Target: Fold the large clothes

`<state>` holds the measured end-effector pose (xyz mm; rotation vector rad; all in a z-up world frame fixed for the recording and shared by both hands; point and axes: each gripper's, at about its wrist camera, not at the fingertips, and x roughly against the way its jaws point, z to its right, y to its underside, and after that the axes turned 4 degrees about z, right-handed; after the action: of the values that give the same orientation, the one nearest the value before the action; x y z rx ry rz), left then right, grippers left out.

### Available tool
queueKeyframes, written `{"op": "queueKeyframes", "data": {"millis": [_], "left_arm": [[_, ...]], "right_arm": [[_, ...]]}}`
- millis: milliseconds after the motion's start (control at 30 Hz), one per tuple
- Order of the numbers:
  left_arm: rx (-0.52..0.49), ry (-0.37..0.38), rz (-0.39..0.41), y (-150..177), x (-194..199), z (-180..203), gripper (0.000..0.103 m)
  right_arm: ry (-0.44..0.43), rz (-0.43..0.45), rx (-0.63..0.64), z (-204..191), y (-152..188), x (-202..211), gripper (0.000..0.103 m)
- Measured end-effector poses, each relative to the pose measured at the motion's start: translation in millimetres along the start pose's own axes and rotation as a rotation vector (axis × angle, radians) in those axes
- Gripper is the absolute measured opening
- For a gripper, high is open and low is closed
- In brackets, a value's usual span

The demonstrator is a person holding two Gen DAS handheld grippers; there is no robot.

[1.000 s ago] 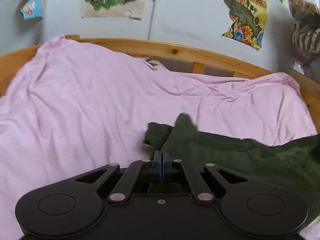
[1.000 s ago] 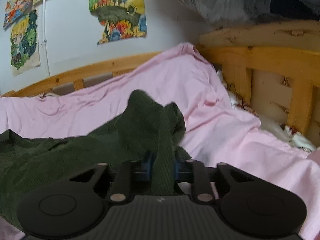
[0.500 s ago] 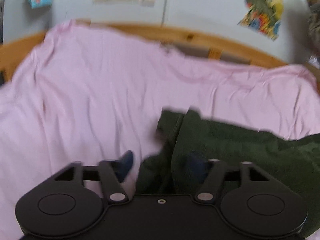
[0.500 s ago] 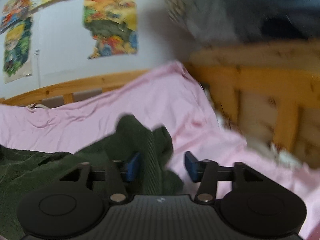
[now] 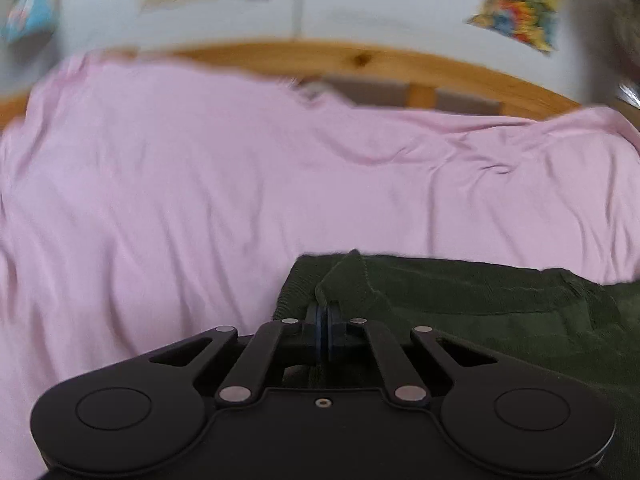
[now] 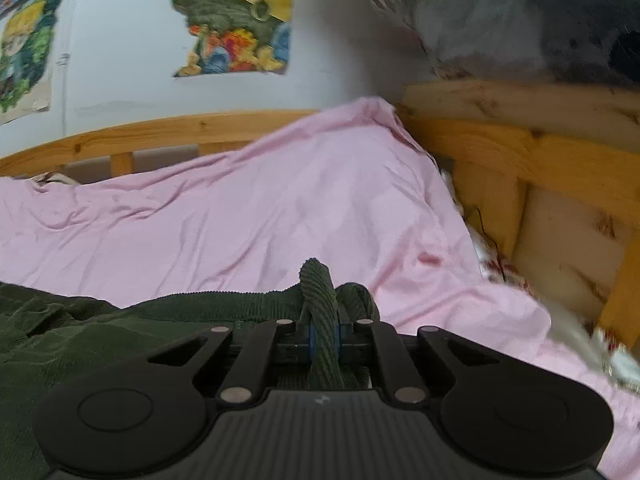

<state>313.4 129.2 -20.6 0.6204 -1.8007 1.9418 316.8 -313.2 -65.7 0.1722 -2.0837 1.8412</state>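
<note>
— Green corduroy garment point(image 5: 460, 304) lies on the pink sheet point(image 5: 200, 200) (flatter than a second ago)?
— Yes: left gripper point(image 5: 323, 322) and right gripper point(image 6: 324, 330), after briefly opening, each pinch a corner again, ready to fold.

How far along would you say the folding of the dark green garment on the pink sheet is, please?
Early. Done: the green garment lies spread on the pink sheet. In hand: the left gripper is shut on one corner; the right gripper is closing on a bunched fold. Left: no finished fold shows yet.
</note>
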Motion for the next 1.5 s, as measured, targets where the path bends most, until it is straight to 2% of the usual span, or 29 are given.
{"op": "queueKeyframes", "data": {"millis": [67,133,167,200,233,267,300,333,367,400,467,500,633,733,833,900,967,1100,1233,1367,1433,1500], "left_arm": [[0.014,-0.005,-0.062,4.8,-13.9,-3.5,0.005],[0.008,-0.027,-0.059,6.0,-13.4,-0.6,0.013],[0.02,-0.03,-0.059,5.2,-10.9,-0.6,0.021],[0.047,-0.02,-0.065,3.7,-7.9,-3.3,0.024],[0.085,-0.004,-0.065,2.2,-3.2,-8.5,0.03],[0.125,0.008,-0.066,1.0,2.5,-14.4,0.048],[0.151,0.008,-0.063,0.8,9.1,-18.7,0.07],[0.172,-0.008,-0.048,2.0,17.8,-22.7,0.078],[0.185,-0.032,-0.023,4.1,28.4,-25.6,0.086],[0.19,-0.043,-0.005,5.0,36.2,-26.7,0.09],[0.182,-0.043,0.011,11.0,54.2,-28.3,0.098],[0.182,-0.049,0.017,15.3,62.9,-29.2,0.102],[0.18,-0.051,0.035,43.1,99.3,-33.8,0.102],[0.138,-0.05,0.025,62.9,116.9,-34.3,0.102],[0.056,-0.064,0.033,76.7,131.2,-32.0,0.101],[0.008,-0.07,0.021,82.4,134.1,-31.3,0.1],[0.008,-0.082,-0.005,86.1,133.7,-32.6,0.1],[0.137,-0.038,0.022,96.2,148.4,-39.5,0.101],[0.299,0.1,0.002,111.9,165.0,-40.6,0.102],[0.332,0.213,-0.053,125.7,162.2,-24.4,0.102],[0.371,0.223,-0.062,128.9,153.4,-19.2,0.102],[0.42,0.199,-0.062,129.0,143.7,-18.7,0.102]], "right_arm": [[-0.002,-0.053,-0.017,5.3,7.5,-10.4,0.009],[0.001,-0.071,-0.021,5.4,9.2,-13.7,0.011],[0.004,-0.067,-0.009,3.4,6.1,-10.9,0.013],[0.002,-0.061,-0.007,3.5,3.2,-6.0,0.018],[0.002,-0.055,-0.006,3.3,-1.6,0.0,0.028],[0.009,-0.047,-0.001,2.2,-6.8,6.1,0.045],[0.012,-0.025,0.014,-0.2,-13.3,15.3,0.055],[0.013,0.003,0.031,-3.4,-18.1,24.2,0.072],[0.007,0.035,0.047,-7.5,-22.6,33.2,0.08],[-0.019,0.067,0.062,-15.0,-27.3,43.6,0.083],[-0.089,0.095,0.083,-34.1,-30.4,56.4,0.099],[-0.13,0.097,0.095,-47.4,-28.9,63.7,0.1],[-0.25,0.08,0.178,-100.8,-6.8,78.3,0.103],[-0.233,0.026,0.299,-137.0,23.1,66.9,0.103],[-0.187,0.049,0.405,-154.8,57.6,52.8,0.103],[-0.193,0.063,0.369,-151.1,71.4,44.0,0.102],[-0.217,0.024,0.323,-145.3,70.3,32.8,0.102],[-0.237,-0.01,0.281,-139.6,68.9,31.6,0.102],[-0.241,0.0,0.27,-137.4,67.1,34.9,0.102],[-0.232,0.016,0.275,-139.5,66.4,36.5,0.103],[-0.23,0.019,0.276,-140.0,66.6,37.3,0.103],[-0.229,0.023,0.276,-140.0,66.9,38.3,0.103]]}}
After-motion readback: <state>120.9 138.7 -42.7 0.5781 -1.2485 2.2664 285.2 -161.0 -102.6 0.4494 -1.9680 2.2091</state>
